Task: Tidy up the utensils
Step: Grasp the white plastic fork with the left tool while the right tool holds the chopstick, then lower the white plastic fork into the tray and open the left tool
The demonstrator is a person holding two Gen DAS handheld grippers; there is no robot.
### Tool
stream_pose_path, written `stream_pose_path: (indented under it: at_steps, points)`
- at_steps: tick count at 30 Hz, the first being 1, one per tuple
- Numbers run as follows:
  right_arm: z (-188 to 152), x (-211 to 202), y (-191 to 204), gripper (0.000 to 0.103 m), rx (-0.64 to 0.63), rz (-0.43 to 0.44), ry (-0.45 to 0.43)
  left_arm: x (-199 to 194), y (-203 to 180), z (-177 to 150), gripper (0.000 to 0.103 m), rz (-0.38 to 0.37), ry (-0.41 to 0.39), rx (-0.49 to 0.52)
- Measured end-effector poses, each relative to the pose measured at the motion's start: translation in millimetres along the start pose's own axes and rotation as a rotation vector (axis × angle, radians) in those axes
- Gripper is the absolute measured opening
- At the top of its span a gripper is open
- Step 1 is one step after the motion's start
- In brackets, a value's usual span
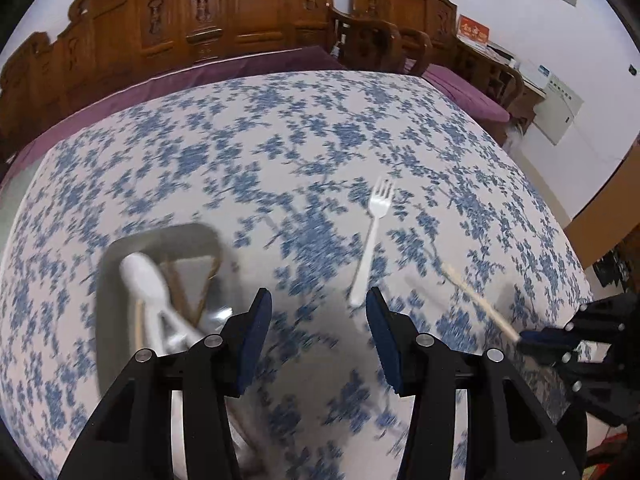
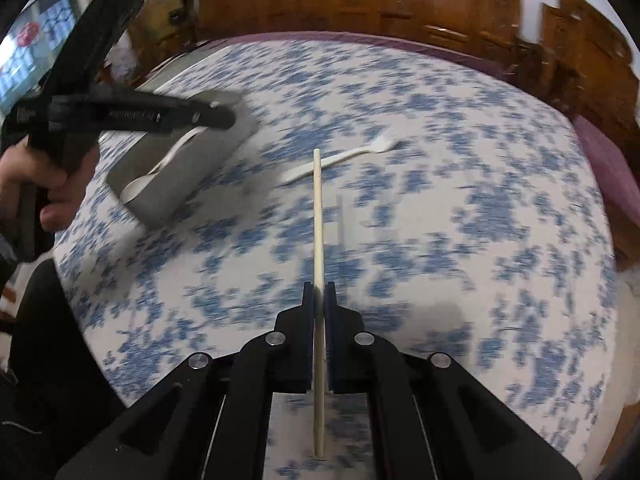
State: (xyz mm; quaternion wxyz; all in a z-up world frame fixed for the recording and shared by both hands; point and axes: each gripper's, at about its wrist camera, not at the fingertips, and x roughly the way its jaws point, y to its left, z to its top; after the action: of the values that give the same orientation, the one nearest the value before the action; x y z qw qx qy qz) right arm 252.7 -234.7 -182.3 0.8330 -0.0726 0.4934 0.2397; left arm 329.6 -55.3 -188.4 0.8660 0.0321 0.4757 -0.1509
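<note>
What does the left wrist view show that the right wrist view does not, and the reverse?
Only the left wrist view shows the left tongs standing open and empty, and brown chopsticks in the grey tray. Only the right wrist view shows the person's hand and that the right tongs are shut on the pale chopstick along its length. Both show the white fork, the tray, a white spoon and the floral tablecloth.

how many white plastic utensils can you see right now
2. A white fork lies on the tablecloth, and a white spoon sits in the grey tray. Blur and the left tool may hide others.
</note>
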Motion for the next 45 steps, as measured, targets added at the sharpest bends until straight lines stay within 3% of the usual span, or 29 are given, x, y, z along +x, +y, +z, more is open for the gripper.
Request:
stream_pose_path:
  at_steps: [6,14,23,28,34,45]
  points:
    - [5,-2,-42,0.006,0.048,-0.043,-0.031,45,-28,19,0.047,-0.013,0.052,0.046]
    - [8,1,-67,0.006,0.089,-0.049,-0.053,95,-49,41,0.037,0.001,0.114,0.097]
    - [4,2,-77,0.006,0.115,-0.058,-0.051,123,-56,48,0.017,0.012,0.158,0.112]
    - [4,1,-75,0.006,0.117,-0.064,-0.051,124,-56,50,0.007,0.023,0.157,0.107]
    - [6,-4,-67,0.006,0.119,-0.065,-0.065,111,-54,46,0.006,0.039,0.129,0.106]
    - [29,-23,-30,0.006,0.097,-0.056,-0.117,22,-23,40,0.006,0.038,0.008,0.063]
